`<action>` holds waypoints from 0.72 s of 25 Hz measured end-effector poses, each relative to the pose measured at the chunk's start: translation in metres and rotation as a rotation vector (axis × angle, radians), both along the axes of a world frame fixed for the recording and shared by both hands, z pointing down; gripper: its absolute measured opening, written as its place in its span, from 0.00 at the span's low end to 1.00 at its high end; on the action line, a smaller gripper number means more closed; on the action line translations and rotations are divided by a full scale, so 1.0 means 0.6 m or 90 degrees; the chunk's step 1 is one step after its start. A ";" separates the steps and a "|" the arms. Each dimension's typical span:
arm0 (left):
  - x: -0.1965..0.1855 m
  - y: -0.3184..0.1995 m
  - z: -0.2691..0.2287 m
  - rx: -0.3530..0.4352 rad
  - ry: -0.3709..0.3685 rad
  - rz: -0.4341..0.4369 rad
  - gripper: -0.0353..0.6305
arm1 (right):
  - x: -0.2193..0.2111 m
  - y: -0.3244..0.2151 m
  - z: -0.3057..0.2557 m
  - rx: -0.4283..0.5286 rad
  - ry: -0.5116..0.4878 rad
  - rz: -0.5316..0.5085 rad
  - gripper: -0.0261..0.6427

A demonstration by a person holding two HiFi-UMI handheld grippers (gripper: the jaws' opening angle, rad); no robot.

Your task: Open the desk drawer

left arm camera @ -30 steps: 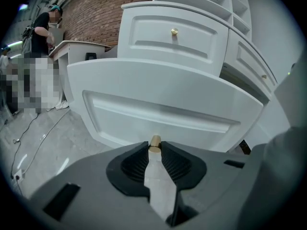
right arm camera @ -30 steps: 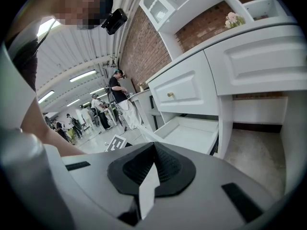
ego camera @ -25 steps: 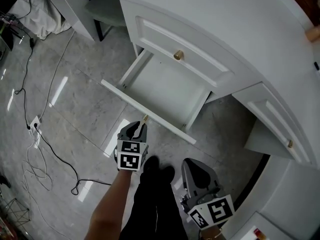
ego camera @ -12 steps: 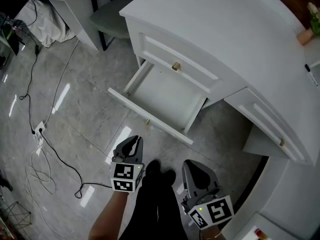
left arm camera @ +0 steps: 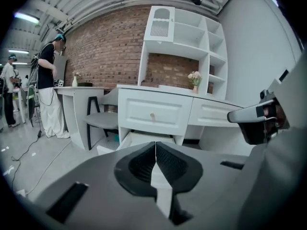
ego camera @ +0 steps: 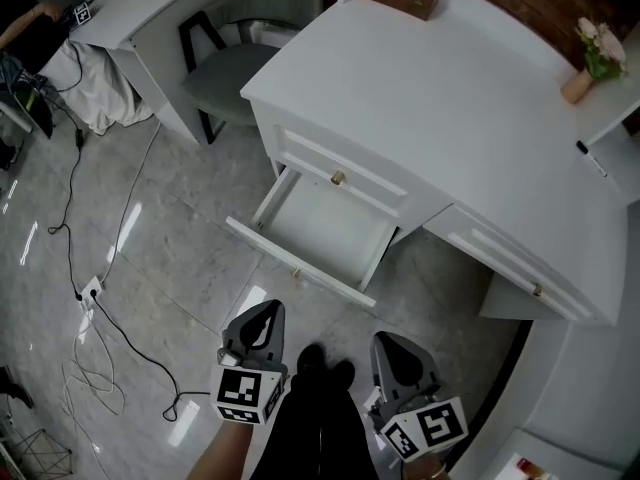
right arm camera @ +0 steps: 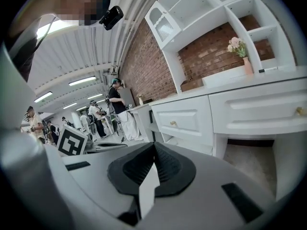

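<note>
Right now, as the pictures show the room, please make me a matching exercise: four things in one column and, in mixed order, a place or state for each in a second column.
Things:
1. lower drawer
2. upper drawer
3. left gripper
4. flower vase

Places or states:
A. stands on top of the desk
B. pulled out
C. pushed in
D. jaws together, nothing held

Pairs: 1-B, 2-C, 3-D, 4-A
</note>
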State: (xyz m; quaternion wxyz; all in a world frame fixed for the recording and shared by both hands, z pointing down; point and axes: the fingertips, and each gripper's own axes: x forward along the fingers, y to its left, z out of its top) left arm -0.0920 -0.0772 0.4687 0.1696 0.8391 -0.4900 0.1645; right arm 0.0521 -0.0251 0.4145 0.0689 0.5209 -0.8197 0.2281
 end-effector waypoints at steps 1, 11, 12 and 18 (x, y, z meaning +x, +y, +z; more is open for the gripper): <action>0.003 -0.003 -0.019 0.009 0.002 0.003 0.07 | 0.002 -0.002 -0.012 0.007 -0.002 0.003 0.05; 0.027 -0.019 -0.194 0.078 0.033 0.024 0.07 | 0.030 -0.018 -0.146 0.072 -0.029 0.039 0.05; 0.029 -0.018 -0.205 0.078 0.032 0.027 0.07 | 0.035 -0.018 -0.159 0.077 -0.028 0.044 0.05; 0.042 -0.010 -0.267 0.077 0.022 0.049 0.07 | 0.065 -0.016 -0.221 0.098 -0.011 0.072 0.05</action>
